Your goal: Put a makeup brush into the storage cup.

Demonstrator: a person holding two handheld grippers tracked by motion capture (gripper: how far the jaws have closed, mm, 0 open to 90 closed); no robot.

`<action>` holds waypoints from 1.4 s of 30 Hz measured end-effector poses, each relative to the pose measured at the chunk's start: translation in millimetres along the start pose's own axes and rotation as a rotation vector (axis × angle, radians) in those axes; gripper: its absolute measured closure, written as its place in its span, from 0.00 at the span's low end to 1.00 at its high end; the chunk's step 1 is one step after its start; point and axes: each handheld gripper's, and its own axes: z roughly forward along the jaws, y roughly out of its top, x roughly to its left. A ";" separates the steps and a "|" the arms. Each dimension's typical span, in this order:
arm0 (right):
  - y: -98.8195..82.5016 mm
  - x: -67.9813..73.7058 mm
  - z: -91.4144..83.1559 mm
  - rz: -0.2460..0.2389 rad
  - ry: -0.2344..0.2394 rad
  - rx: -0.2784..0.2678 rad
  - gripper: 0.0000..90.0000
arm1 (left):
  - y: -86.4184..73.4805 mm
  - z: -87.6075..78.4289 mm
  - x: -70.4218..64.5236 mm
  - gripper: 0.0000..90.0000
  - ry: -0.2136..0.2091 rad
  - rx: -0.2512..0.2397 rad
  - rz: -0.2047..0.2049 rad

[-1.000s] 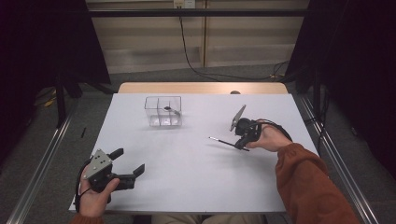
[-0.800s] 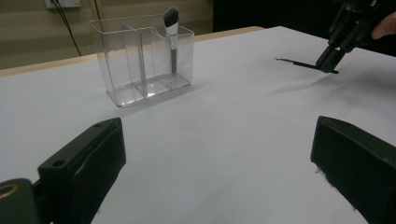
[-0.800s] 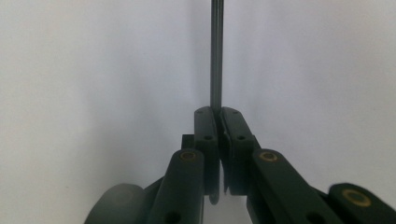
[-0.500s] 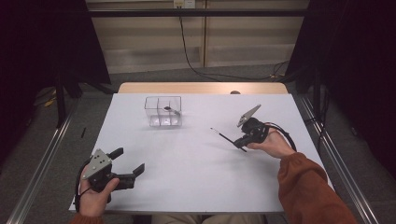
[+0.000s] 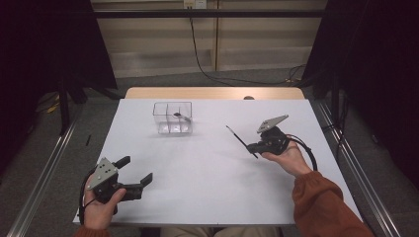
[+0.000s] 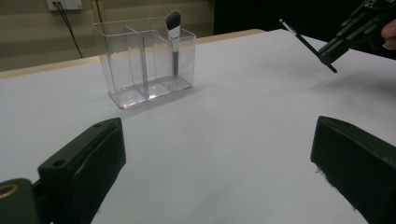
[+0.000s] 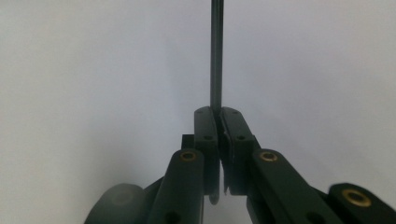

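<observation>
I am holding a thin black stick-like tool, probably a slim cosmetic brush or liner [image 5: 241, 140], in my right tongs [image 5: 254, 147], whose jaws are clamped tight on its lower end, so that in the right gripper view the shaft [image 7: 216, 51] is running straight out ahead of the closed jaws. From above, the tool's long axis is slanting up and to the left from the tongs, with its free tip pointing roughly toward the clear plastic two-compartment holder [image 5: 173, 118] standing well apart from it near the far middle of the white counter [image 5: 207, 187]. That holder is lying to the left of and beyond my right tongs, and a silver-handled makeup brush with a dark head [image 6: 174, 39] is already standing in one of its compartments, tilted. My left tongs [image 5: 137, 176] are resting near the front left edge of the counter, jaws spread wide and holding nothing, farther from the holder than the right. I judge the right hand is the one to carry the tool across and tip it upright over a compartment.
</observation>
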 end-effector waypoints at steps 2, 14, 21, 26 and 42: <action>-1.7 1.9 0.3 0.016 -0.004 -0.012 0.96 | 0.0 0.2 -0.1 0.04 -0.002 -0.004 -0.005; -9.5 7.9 -1.0 0.045 0.026 -0.155 0.96 | 0.0 -0.4 0.5 0.04 0.003 -0.003 -0.007; -9.1 11.5 -1.0 0.040 0.035 -0.208 0.96 | 0.1 -0.5 0.5 0.04 0.001 -0.004 -0.008; -9.9 13.7 -0.3 0.051 0.041 -0.254 0.96 | 0.3 -0.7 0.5 0.04 0.001 -0.005 -0.008; -13.9 18.4 -5.1 0.075 0.042 -0.386 0.96 | 3.2 -0.4 -1.9 0.04 -0.002 -0.021 -0.010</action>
